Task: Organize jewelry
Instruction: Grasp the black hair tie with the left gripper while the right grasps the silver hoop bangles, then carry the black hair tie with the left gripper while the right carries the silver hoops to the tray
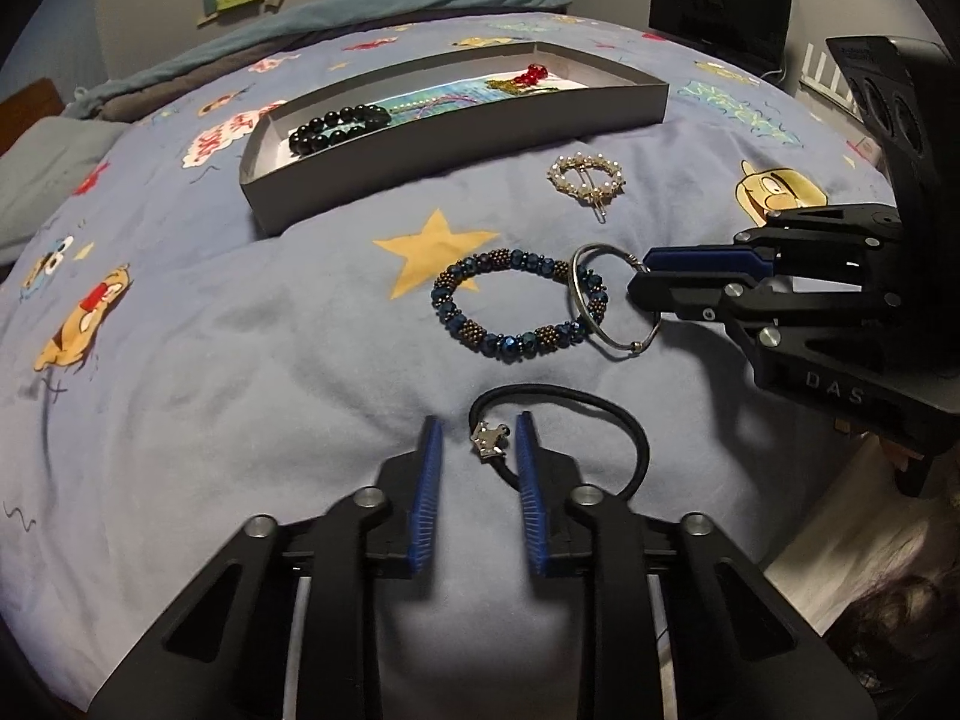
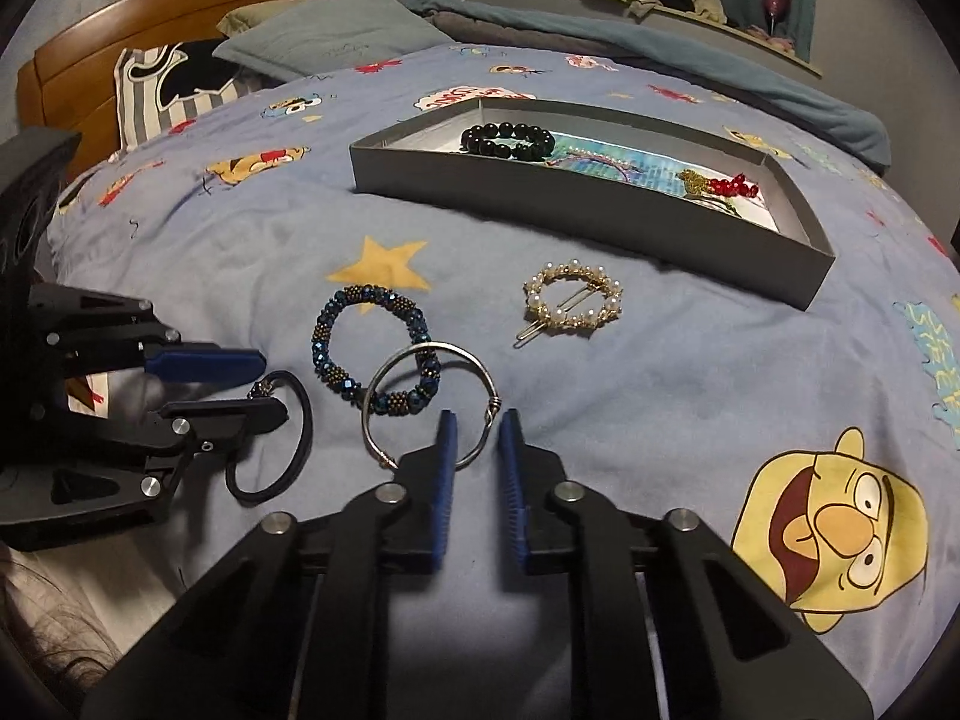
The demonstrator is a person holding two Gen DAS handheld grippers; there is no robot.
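Jewelry lies scattered on a blue cartoon-print bedspread, some of it already inside a shallow grey box well ahead of both grippers. In that box sit a black bead bracelet toward its left end and a red bead piece toward its right end.

Just ahead of the left gripper, a black hair tie curls on the cover. Its small silver charm sits between the blue pads, which stand narrow around it; the right-hand pad seems to touch the cord, though whether both pads truly press cannot be told from the left wrist view. From the right wrist view the same gripper's tips appear closed at the charm end of the tie.

The right gripper has its jaws drawn narrow onto the rim of a silver wire bangle, pinching it near the twisted clasp. The bangle is tilted up off the cover and overlaps a dark blue beaded bracelet, which lies just beyond and to the left of the right gripper's tips.

Farther ahead of the right gripper, between it and the box, rests a round pearl hair clip, apart from the other pieces. A yellow star printed on the cover shows beyond the blue bracelet.
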